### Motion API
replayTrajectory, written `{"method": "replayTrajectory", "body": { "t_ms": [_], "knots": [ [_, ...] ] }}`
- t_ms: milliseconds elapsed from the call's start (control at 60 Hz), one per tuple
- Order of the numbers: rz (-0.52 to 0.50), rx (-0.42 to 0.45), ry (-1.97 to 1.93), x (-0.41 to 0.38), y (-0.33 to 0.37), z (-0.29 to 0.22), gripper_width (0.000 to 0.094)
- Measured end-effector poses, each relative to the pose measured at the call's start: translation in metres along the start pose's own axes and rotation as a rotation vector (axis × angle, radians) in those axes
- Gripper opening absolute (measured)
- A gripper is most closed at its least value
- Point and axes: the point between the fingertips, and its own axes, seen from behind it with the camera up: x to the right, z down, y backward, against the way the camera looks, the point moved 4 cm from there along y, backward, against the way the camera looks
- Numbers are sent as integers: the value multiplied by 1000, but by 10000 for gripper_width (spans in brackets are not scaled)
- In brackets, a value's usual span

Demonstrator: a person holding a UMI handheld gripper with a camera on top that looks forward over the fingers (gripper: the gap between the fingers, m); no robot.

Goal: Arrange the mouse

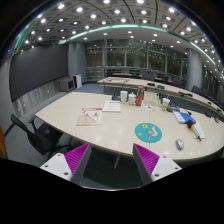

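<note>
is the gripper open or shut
Open: the gripper has its two fingers wide apart with nothing between them, well short of the mouse on the table.

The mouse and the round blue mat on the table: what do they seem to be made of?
The mouse looks like grey plastic, judging by its smooth rounded shell. The round blue mat lies flat and printed, perhaps fabric or rubber. The gripper is open, with both beyond its fingers.

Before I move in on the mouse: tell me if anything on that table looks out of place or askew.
Nothing stands out. The mouse sits on the table, off the round blue mat beside it. Papers and bottles look orderly; nothing appears spilled. The gripper is open, well short of everything.
</note>
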Motion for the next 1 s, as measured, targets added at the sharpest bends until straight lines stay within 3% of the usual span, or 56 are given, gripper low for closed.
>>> {"method": "replayTrajectory", "body": {
  "t_ms": [267,517,767,1000],
  "knots": [
    [76,-77,-60,77,-34,45,858],
    [249,-166,-117,230,-88,115,857],
    [400,-150,-131,403,-160,148,857],
    [364,-107,-129,475,-240,144,853]
  ]
}}
